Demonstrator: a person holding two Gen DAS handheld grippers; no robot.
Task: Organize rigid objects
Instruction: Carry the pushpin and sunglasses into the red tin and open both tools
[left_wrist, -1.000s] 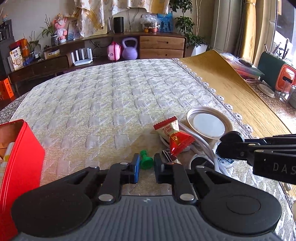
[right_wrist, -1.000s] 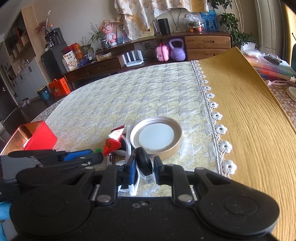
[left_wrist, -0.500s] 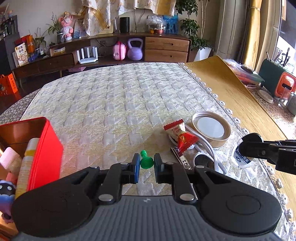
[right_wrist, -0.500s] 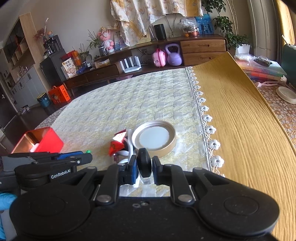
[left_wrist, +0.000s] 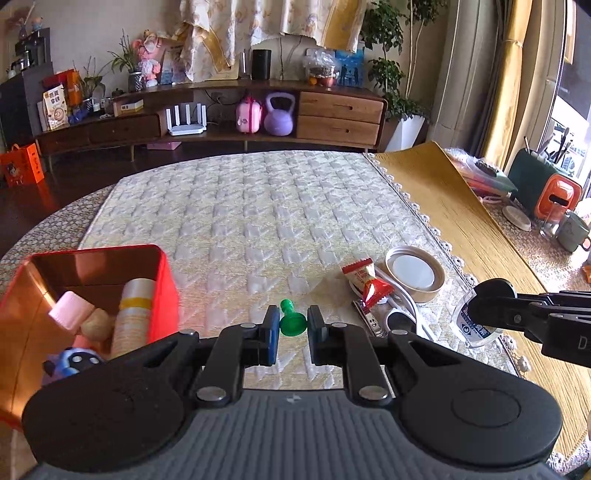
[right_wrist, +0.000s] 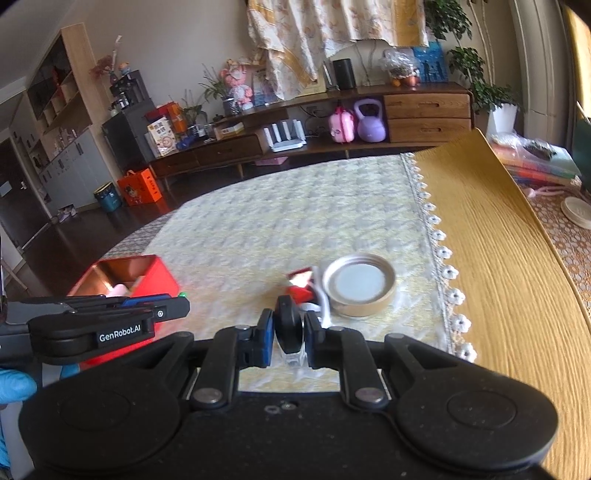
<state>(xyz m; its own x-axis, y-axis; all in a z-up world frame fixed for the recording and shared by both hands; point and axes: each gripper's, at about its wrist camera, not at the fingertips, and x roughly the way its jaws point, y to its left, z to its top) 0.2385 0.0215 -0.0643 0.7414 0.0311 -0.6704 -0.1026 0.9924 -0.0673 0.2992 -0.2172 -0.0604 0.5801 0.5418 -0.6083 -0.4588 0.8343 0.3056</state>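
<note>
On my left feed I see a small green peg (left_wrist: 290, 322) — a round, flat-based piece with a thinner stem pointing away from the camera. It sits between the blue pads of my left tool (left_wrist: 289, 334), which is closed down narrowly on it, both pads touching its base, holding it above the quilted tabletop (left_wrist: 258, 206).

To the left of that tool stands the red tin (left_wrist: 162, 280), open at the top. Inside lie a pink-capped bottle (left_wrist: 70, 314), a cream tube with a yellow band (left_wrist: 131, 314) and a blue toy figure (left_wrist: 75, 360); something tan and rounded lies between them, which I cannot identify.

My right tool (right_wrist: 289, 334) is closed on a clear case with a black round cap (right_wrist: 289, 328) — held on edge, pads pressed to either face. From the left camera the same case shows a printed white label on its clear body.

Beyond the tools, on the tabletop, lie a red snack packet (left_wrist: 365, 282), a metal nail clipper (left_wrist: 365, 318) just beside it, a white cable (left_wrist: 402, 295) and a round gold-rimmed lid (left_wrist: 414, 273), rim up. The packet rests partly over the cable; the lid touches the cable's far side.
</note>
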